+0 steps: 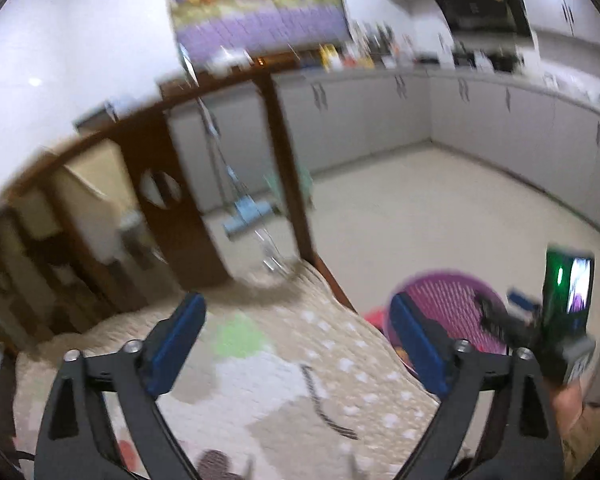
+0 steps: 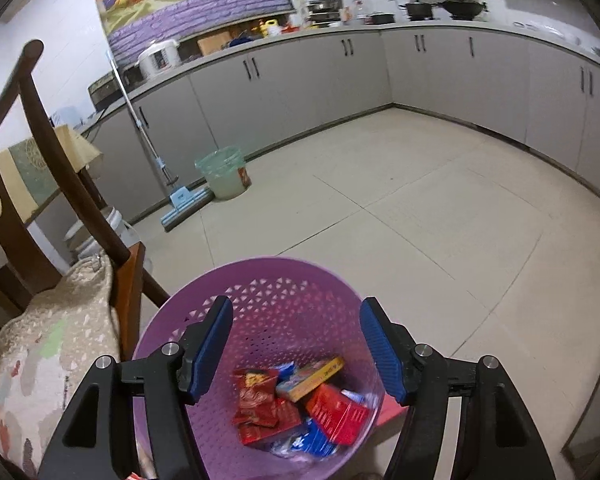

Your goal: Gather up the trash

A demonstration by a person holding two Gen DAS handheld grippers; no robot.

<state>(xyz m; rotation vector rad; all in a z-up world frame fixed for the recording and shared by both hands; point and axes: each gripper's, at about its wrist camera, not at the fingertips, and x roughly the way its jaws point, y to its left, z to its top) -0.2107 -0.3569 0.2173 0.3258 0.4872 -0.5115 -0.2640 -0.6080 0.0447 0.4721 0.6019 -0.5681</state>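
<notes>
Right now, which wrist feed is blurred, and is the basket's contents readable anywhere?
Left wrist view: heavy motion blur, purple basket smeared and half hidden. Right wrist view: sharp apart from fisheye bending; basket shows red and blue wrappers clearly.

Wrappers [image 2: 296,404] lie in the basket [image 2: 204,320], right of the cushioned chair [image 2: 52,344].

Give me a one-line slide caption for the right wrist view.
Open right gripper poised above the purple basket, packed with red wrappers and small boxes.
</notes>
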